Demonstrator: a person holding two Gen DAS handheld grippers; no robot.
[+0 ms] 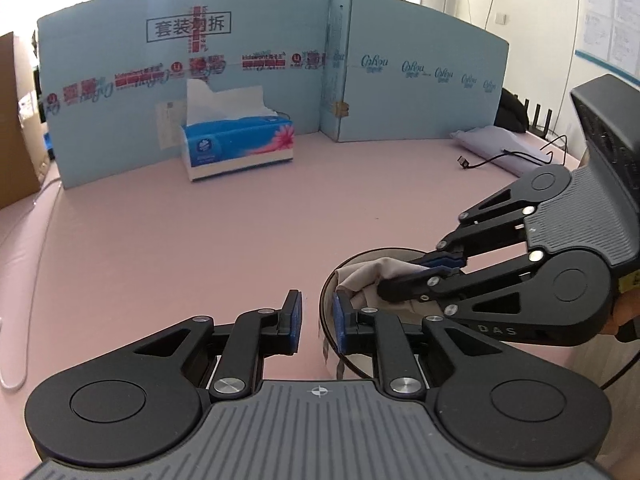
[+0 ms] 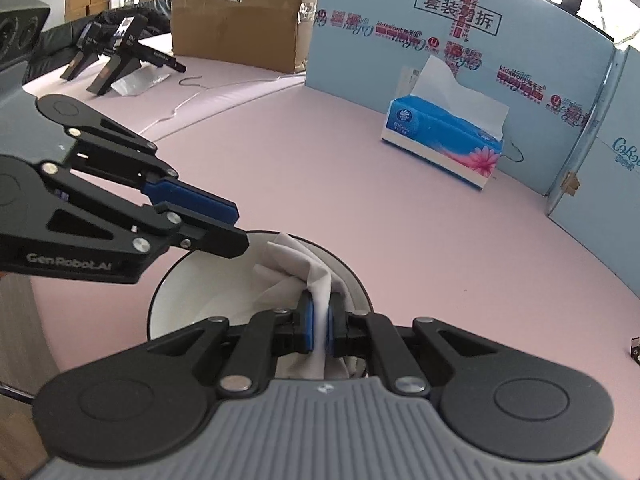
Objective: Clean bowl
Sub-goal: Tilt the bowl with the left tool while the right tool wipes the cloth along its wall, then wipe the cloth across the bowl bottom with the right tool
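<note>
White-lined bowl (image 2: 180,296) sits near you on the pink table (image 2: 320,184). Your right gripper (image 2: 319,326) is clenched on a beige cloth (image 2: 304,268) inside it. Your left gripper (image 1: 316,320) straddles the rim, fingers released. Tissue box (image 1: 238,146) far, against blue cardboard panels (image 1: 160,64); brown box (image 2: 240,12) far left.

The bowl (image 2: 176,300) is white inside with a dark rim, the cloth (image 2: 296,268) pale beige. The tissue box (image 1: 237,145) is blue and white (pink flower at one end). The table (image 1: 180,240) is plain pink.
</note>
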